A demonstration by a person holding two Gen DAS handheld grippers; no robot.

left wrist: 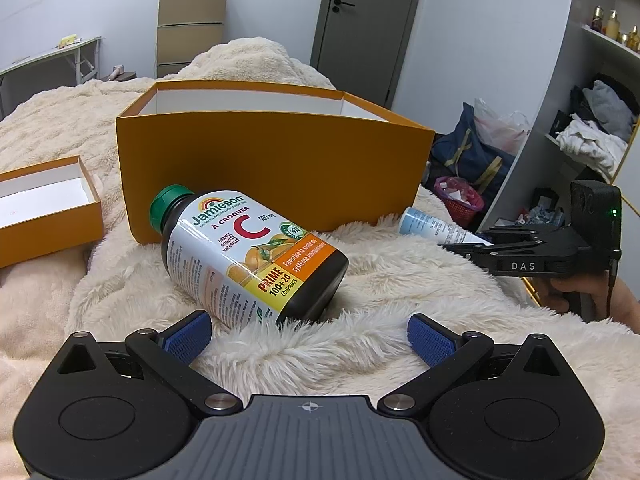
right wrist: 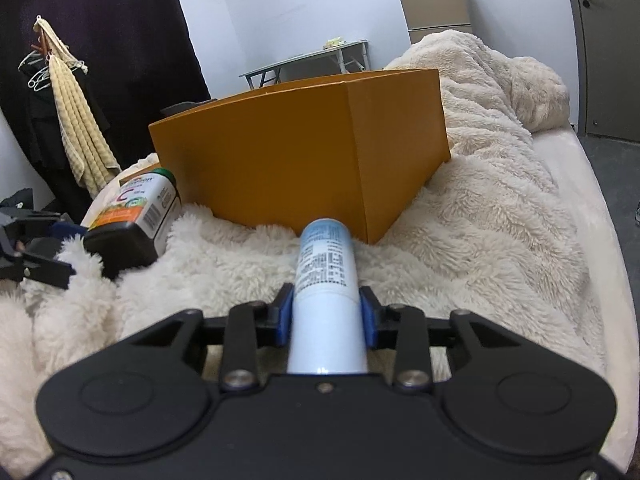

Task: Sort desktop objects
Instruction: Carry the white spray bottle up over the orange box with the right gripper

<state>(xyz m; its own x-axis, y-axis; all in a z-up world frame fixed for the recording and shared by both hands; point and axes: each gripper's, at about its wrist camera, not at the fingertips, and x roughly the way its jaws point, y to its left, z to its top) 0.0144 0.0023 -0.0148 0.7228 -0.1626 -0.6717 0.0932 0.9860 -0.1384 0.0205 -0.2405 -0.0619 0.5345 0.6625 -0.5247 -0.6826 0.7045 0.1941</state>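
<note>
Right gripper [right wrist: 326,316] clamps spray can [right wrist: 325,280]; left gripper [left wrist: 308,332] spread before vitamin bottle [left wrist: 248,256], orange box [left wrist: 276,168] behind

A tall beige fridge [left wrist: 191,20] stands against the pale wall, with a grey door [left wrist: 366,20] to its right. Left of the fridge sits a folding table [left wrist: 52,54]; a cream fleece blanket [right wrist: 500,184] spreads before it.
</note>
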